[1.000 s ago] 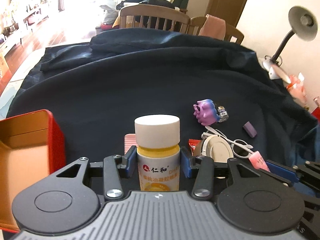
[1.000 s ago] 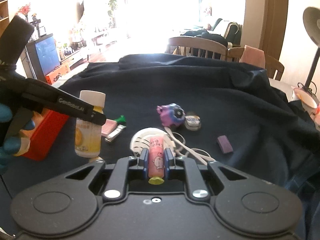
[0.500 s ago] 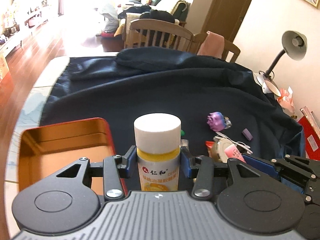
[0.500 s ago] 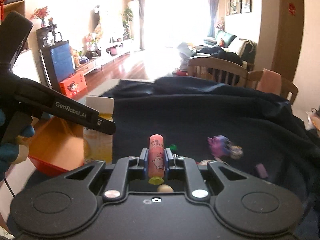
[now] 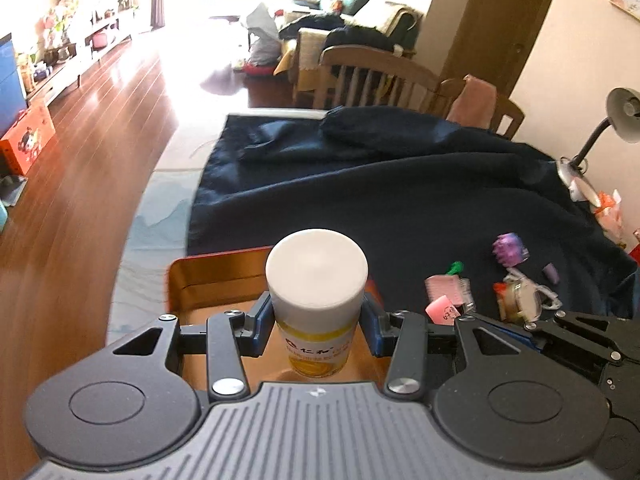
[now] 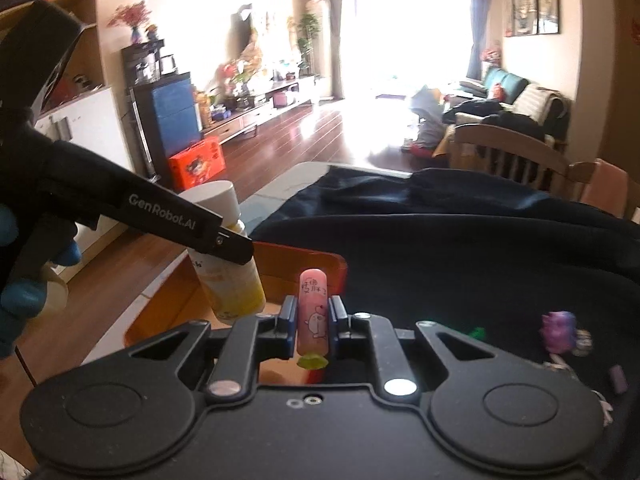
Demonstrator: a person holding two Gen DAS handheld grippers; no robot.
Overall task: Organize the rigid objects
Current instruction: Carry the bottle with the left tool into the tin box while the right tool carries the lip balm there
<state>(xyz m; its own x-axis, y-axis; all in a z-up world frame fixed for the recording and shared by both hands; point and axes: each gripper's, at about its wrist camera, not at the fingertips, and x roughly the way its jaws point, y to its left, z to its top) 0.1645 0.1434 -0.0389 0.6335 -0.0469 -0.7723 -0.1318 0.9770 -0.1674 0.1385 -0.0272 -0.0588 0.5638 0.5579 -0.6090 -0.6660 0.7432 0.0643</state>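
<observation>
Bottle [image 5: 316, 292] upright, cap up

Bottle [image 5: 316, 280] above box [image 5: 218, 276]; toys [image 5: 510, 249] seemingly right, on cloth [image 5: 400, 200].

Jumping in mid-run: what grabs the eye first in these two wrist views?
The white-capped yellow bottle clamped in the left tongs, hanging over the open red box at the table's edge. Beside it, the right tongs pinch an upright pink tube. Small leftovers, including a purple toy, lie on the dark cloth.
</observation>
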